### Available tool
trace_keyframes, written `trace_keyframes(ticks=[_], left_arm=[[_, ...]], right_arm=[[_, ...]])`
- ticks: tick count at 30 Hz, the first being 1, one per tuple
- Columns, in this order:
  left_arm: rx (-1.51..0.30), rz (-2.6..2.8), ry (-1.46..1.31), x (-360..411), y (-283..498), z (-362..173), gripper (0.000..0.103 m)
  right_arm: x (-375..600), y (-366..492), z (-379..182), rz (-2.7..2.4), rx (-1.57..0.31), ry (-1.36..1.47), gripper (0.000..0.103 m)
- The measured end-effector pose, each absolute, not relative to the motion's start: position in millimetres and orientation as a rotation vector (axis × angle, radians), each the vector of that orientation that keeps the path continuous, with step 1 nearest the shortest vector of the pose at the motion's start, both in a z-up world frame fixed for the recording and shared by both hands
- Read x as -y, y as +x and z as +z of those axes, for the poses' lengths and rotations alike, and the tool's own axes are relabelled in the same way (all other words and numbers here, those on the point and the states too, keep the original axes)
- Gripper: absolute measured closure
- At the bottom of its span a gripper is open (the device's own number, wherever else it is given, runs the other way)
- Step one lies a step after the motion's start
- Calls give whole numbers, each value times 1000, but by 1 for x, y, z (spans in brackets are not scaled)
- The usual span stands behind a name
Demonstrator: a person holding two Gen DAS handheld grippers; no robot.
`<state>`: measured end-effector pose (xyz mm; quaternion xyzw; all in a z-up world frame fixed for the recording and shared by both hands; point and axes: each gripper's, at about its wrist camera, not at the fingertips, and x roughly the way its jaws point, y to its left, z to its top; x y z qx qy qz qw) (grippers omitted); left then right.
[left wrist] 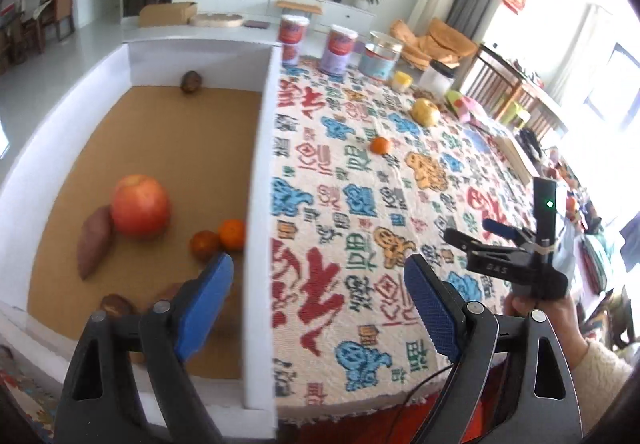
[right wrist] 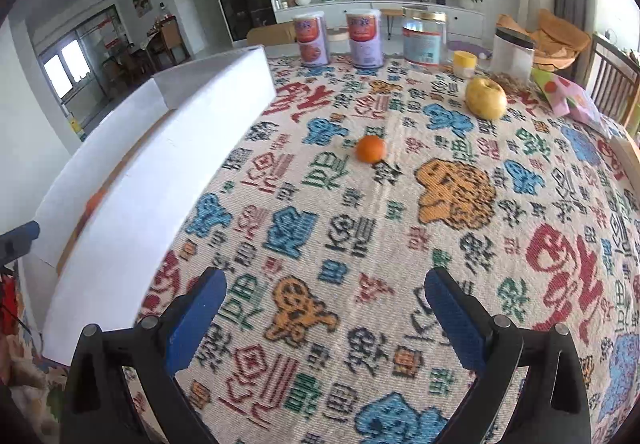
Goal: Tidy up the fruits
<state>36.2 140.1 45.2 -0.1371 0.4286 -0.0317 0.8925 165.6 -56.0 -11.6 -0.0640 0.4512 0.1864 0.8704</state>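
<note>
A white box [left wrist: 259,172] with a brown floor holds a red apple [left wrist: 140,210], a sweet potato [left wrist: 94,246], an orange [left wrist: 233,233], a dark red fruit [left wrist: 205,244] and a brown fruit [left wrist: 191,81] at the far wall. My left gripper [left wrist: 318,280] is open and empty, straddling the box's right wall. On the patterned tablecloth lie a small orange [right wrist: 371,148] and a yellow apple [right wrist: 486,98]. My right gripper [right wrist: 325,296] is open and empty above the cloth, well short of the small orange. It also shows in the left wrist view [left wrist: 476,232].
Two labelled cans [right wrist: 311,39] [right wrist: 365,38], a glass jar [right wrist: 424,36], a yellow-lidded pot [right wrist: 465,63] and a white jar [right wrist: 513,53] stand along the table's far edge. A pink-green bag [right wrist: 568,94] lies far right. The white box's wall [right wrist: 160,148] runs along the left.
</note>
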Motion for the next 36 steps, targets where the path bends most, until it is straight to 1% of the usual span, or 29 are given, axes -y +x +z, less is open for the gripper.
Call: trace_keyframes(ticks=[2, 5, 9, 14, 17, 19, 21, 36], left_arm=[[-928, -187, -234, -91, 44, 39, 13], [-991, -286, -213, -35, 61, 16, 13], [-1024, -189, -179, -1, 104, -23, 13], [-977, -44, -123, -3, 147, -51, 13], [-996, 1, -89, -6, 172, -73, 10], [-941, 20, -25, -1, 173, -78, 3], [-935, 23, -24, -1, 173, -79, 2], [-935, 27, -24, 0, 174, -78, 1]], right_arm=[[105, 167, -30, 270, -963, -138, 4], [164, 167, -37, 155, -959, -93, 4], [200, 168, -35, 65, -922, -114, 4], [220, 178, -56, 12, -931, -99, 3], [226, 180, -58, 8, -934, -57, 0], [225, 180, -59, 2, -936, -68, 0], [224, 179, -59, -3, -935, -70, 0], [225, 178, -59, -4, -934, -62, 0]])
